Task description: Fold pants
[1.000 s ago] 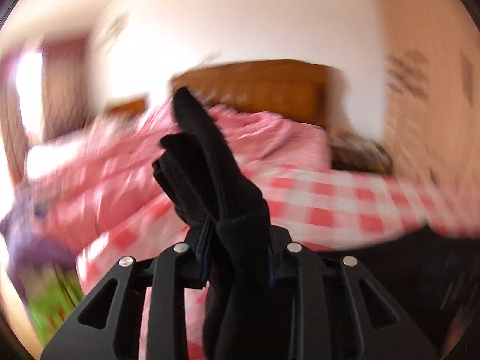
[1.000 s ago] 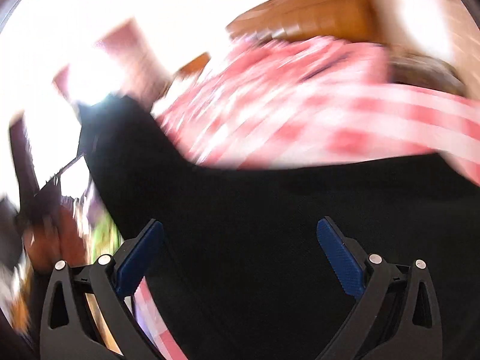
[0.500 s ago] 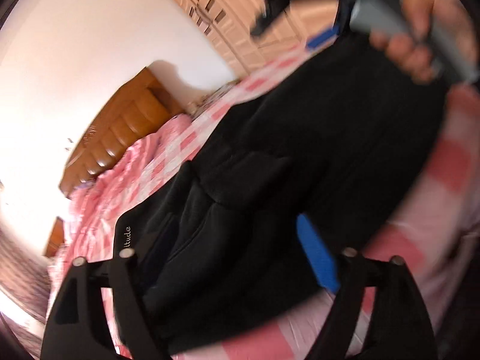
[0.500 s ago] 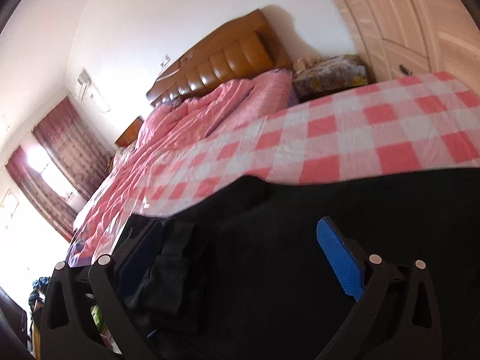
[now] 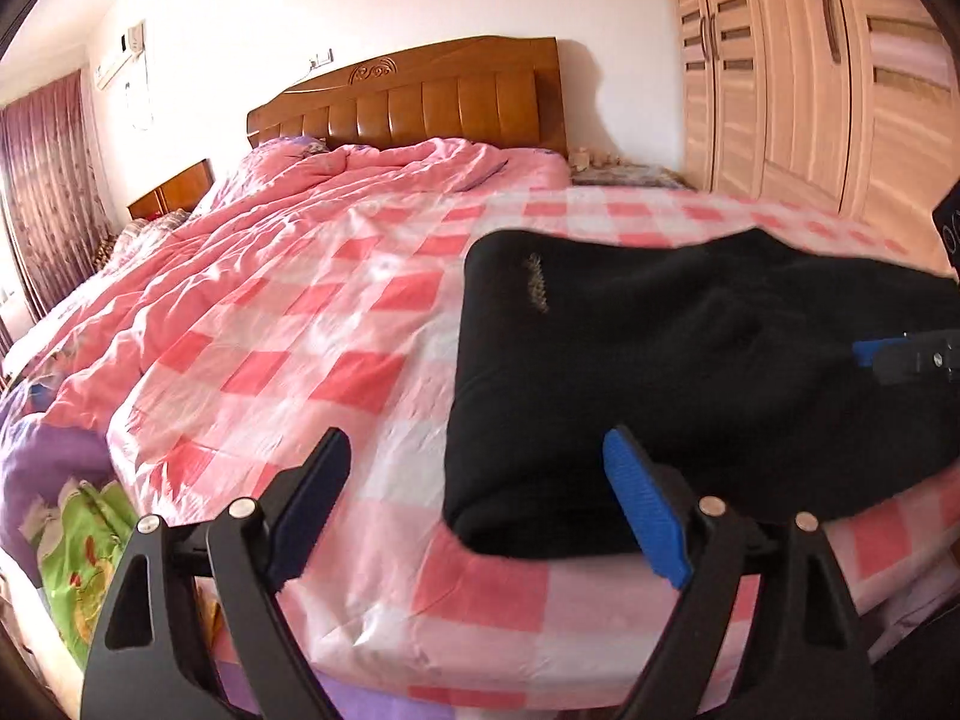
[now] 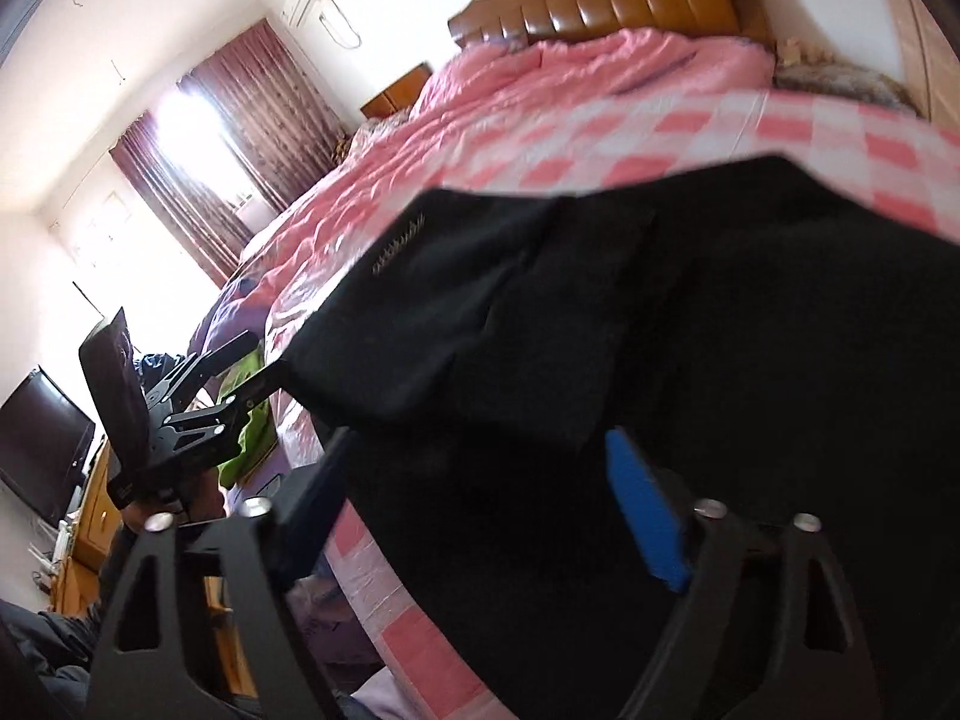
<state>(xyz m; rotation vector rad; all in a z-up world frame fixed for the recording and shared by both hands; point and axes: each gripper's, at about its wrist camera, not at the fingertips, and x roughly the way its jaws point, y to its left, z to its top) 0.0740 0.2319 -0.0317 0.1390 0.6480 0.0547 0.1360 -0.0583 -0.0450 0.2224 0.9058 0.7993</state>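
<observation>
Black pants (image 5: 690, 372) now lie as a folded bundle on the checked sheet (image 5: 288, 372) near the bed's foot edge, label strip facing up. A second ago we had a bunch of that black cloth pinched in the left gripper (image 5: 474, 510) and held up over the bed; half a second ago both tools were over the fabric. Now the cloth is down and we've let go on the left: its jaws are opening, with only sheet and the bundle's near corner showing between them, pads not pressing anything.

Right gripper (image 6: 480, 516) sits low over the pants (image 6: 660, 330). Its jaws are closing, having stood wider a second ago, with black fabric filling the gap. Whether the pads already bite is hard to say, the frame is blurred and dark there; we read it as not clamped yet.

Our read: one fold is laid, and the right side is probably going in for the next pinch or a smoothing pass.

Containers: none in play. The bed is the work surface; a pink quilt (image 5: 336, 204) is heaped toward the headboard (image 5: 420, 102), well apart from the pants. Wardrobe (image 5: 810, 78) doors are shut, contents unseen.
</observation>
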